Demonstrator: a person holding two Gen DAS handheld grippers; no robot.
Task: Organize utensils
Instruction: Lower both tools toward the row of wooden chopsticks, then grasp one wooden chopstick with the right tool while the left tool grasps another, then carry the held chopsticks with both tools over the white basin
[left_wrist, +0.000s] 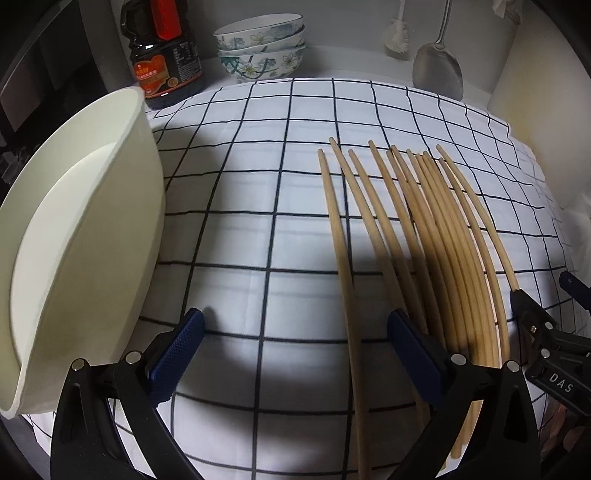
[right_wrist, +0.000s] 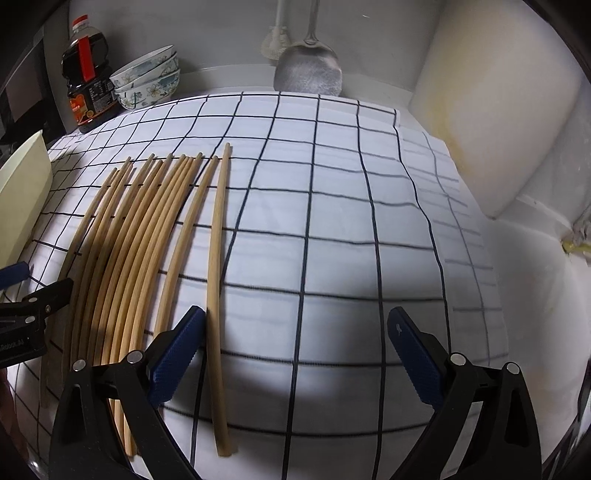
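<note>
Splayed left gripper (left_wrist: 295, 332) astride chopsticks (left_wrist: 424, 229), cream container (left_wrist: 85, 236) alongside.

Eleven wooden chopsticks (right_wrist: 155, 240) lie on the bench, counted by their far tips in the left wrist view; in the right wrist view some overlap, so the count there is less sure. Three floral bowls (left_wrist: 260, 46) stand stacked at the far edge. There is one dark sauce bottle (left_wrist: 166, 55), one cream container (left_wrist: 81, 229), one metal spatula (left_wrist: 437, 66), one white brush (left_wrist: 397, 37) and one checked cloth (right_wrist: 332, 221). Two grippers show, left gripper (left_wrist: 295, 350) and right gripper (right_wrist: 295, 350).
</note>
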